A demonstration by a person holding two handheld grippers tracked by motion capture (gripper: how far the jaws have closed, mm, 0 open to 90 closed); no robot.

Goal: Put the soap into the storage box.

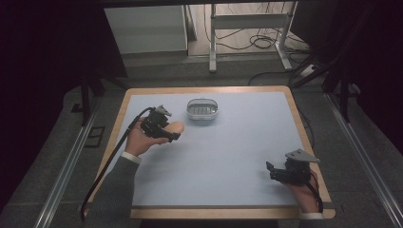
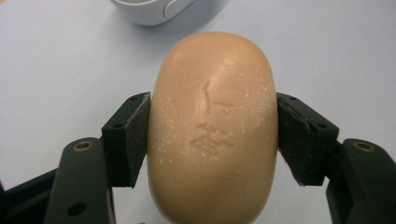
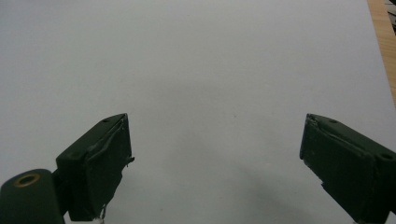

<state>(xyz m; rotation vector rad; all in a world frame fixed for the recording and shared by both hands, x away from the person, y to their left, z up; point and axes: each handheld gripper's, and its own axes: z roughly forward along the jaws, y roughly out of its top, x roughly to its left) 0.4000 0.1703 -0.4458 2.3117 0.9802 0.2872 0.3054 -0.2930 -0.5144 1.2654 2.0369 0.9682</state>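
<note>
1. A person at the table (image 1: pixel 142 209) carries a bar of peach soap (image 1: pixel 174 128) in the left gripper (image 1: pixel 161 129) — both pads pressed flat against the bar's long sides, which the left gripper view confirms (image 2: pixel 212 126).

2. The soap hangs just short of the white soap dish (image 1: pixel 202 109), on the person's side of it and a little to its left; the dish rim (image 2: pixel 154 9) sits just beyond the bar's far end in the left gripper view.

3. To finish well, I would judge, the bar should travel on toward the dish until it is over the slatted middle, kept level, then come down before the pads let go — a drop from height could tip the light dish or skid the soap off its rim.

4. Soap is slick; the squeeze should be steady, not harder.

5. The right gripper (image 1: pixel 280 172) rests well apart from the dish, near the table's right front corner, jaws spread wide over bare blue surface (image 3: pixel 215 126), gripping nothing.
</note>
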